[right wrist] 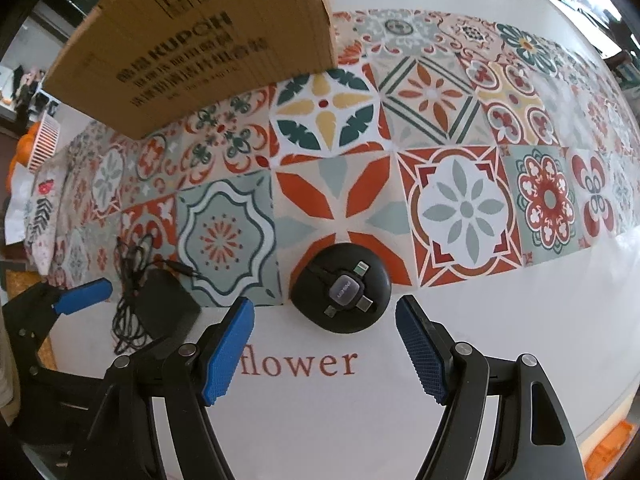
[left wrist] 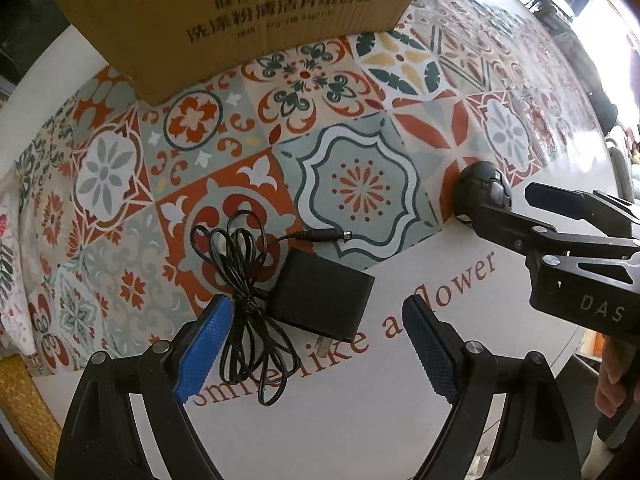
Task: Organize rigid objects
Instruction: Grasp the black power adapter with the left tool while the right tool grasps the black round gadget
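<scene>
Two tools are held apart above the desk [right wrist: 500, 320], nothing clamped. Below the left tool [left wrist: 316, 344] a black power adapter [left wrist: 324, 300] is seen with its tangled cable [left wrist: 244, 280]. Just beyond the right tool [right wrist: 324, 344] lies a round black cable reel [right wrist: 340, 288]. A cardboard box [right wrist: 200, 48] stands far left.

A black adapter [left wrist: 324, 300] is lying flat where the patterned cloth [left wrist: 360, 184] meets its white border, its prongs pointing toward the lettering, while its thin black cord [left wrist: 244, 300] is sitting bunched in loose loops just beside it, with the plug end trailing out onto a grey-green tile. Well apart to the right, a round black cable reel [right wrist: 341, 288] is resting flat on the same edge, showing a small grey hub with connector tips sticking out from it. A cardboard box [left wrist: 240, 12] is standing behind both.
</scene>
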### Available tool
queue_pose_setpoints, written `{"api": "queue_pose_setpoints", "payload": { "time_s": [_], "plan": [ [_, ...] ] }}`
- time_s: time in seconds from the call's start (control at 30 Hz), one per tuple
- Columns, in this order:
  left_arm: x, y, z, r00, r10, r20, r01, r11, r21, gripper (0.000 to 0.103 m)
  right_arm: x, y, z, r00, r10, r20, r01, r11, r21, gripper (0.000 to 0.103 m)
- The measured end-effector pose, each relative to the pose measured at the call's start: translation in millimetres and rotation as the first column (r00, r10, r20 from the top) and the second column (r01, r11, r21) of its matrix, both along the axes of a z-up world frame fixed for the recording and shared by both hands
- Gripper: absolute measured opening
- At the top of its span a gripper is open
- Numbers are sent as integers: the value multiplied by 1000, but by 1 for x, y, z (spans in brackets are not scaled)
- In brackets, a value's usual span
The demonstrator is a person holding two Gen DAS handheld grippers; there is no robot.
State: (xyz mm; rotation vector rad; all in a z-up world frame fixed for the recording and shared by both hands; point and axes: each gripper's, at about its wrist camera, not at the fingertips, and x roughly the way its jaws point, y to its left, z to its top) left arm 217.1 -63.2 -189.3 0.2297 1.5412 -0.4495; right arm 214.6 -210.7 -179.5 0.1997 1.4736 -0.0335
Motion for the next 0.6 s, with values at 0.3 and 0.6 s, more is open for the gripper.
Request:
{"api": "queue_pose_setpoints", "payload": {
  "time_s": [0.3,0.6],
  "plan": [
    [-6,0,-19,1000,4,-6,-4,1000,24,87,3,-1,-22,999,-3,-36,3,1000,-1,74],
    [5,1,-38,1000,7,-16,-6,999,44,87,5,-2,-33,999,-5,-48,4,1000,-5,74]
  ]
}}
